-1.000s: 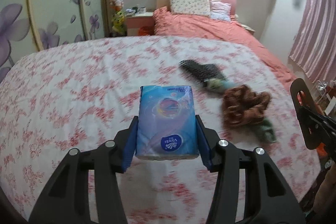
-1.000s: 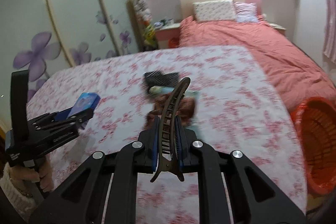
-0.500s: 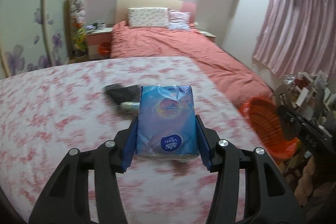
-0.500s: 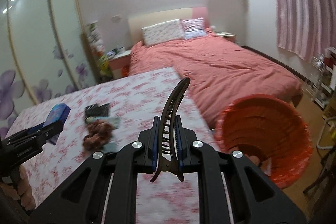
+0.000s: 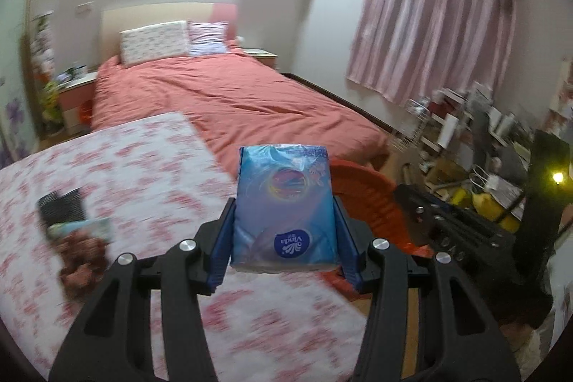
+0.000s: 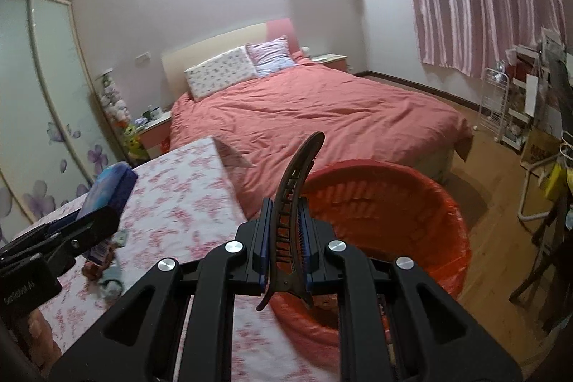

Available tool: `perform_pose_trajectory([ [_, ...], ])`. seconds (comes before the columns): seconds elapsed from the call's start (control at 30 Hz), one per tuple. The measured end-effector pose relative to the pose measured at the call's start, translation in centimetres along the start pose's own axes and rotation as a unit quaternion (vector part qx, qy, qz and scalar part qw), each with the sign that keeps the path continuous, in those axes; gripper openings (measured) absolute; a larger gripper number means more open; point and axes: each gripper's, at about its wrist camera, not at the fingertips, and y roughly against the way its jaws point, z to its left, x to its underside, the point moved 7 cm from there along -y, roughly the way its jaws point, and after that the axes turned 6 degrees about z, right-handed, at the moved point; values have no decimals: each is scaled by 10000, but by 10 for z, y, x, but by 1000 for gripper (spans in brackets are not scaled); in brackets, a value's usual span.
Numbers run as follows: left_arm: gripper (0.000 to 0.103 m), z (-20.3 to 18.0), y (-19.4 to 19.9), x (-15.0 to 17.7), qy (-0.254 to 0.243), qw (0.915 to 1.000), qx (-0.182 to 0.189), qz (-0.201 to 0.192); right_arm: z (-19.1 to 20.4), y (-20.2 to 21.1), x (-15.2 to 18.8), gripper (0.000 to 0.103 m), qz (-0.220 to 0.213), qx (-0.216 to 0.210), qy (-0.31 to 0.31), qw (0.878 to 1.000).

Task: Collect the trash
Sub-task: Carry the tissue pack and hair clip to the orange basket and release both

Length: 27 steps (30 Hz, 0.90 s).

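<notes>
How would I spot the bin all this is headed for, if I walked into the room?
Find the big bed with the salmon-pink cover. At its foot, beside the flowery pink-and-white table, an orange-red basket stands on the wooden floor. It is round, with ribbed walls and an open top, and nothing near it is so bright.

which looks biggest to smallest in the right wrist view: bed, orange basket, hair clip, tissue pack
1. bed
2. orange basket
3. hair clip
4. tissue pack

The clip sits right at the lens in the right gripper, so its apparent size is inflated; its rank over the pack is unsure.
</notes>
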Motion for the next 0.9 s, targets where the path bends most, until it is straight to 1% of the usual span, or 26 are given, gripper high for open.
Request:
perform_pose_trajectory([
  [0.17, 50, -38, -41, -6, -213, 9992, 286, 193, -40, -11, -5, 14, 71, -40, -432, 9990],
  [0.27, 50, -55, -65, -4, -298, 9982, 405, 327, -57, -18, -9, 14, 83, -78, -664, 9977],
  [0.47, 51, -71, -111, -5, -367, 9967, 429, 575, -75, -32, -12, 14, 99, -137, -870, 9961],
  [0.6, 53, -68, -125, -5, -309, 9967, 315, 681, -87, -38, -15, 15, 133, -162, -986, 9949],
  [0.63, 56, -64, -127, -5, -274, 9967, 272, 709, -90, -40, -16, 18, 139, -152, -1017, 9946],
  [0.67, 61, -59, -127, -3, -233, 9968, 221, 732, -91, -41, -14, 24, 161, -150, -1053, 9942],
  [0.7, 62, -57, -126, -2, -200, 9969, 173, 735, -91, -41, -12, 28, 176, -157, -1085, 9938],
  [0.73, 63, -51, -125, -1, -162, 9971, 112, 738, -92, -41, -10, 36, 188, -148, -1107, 9936],
  [0.77, 63, -46, -125, 0, -126, 9971, 60, 746, -92, -41, -9, 41, 185, -134, -1105, 9936],
  [0.9, 64, -28, -116, 2, -51, 9973, -88, 732, -83, -38, -3, 42, 234, -102, -960, 9951],
])
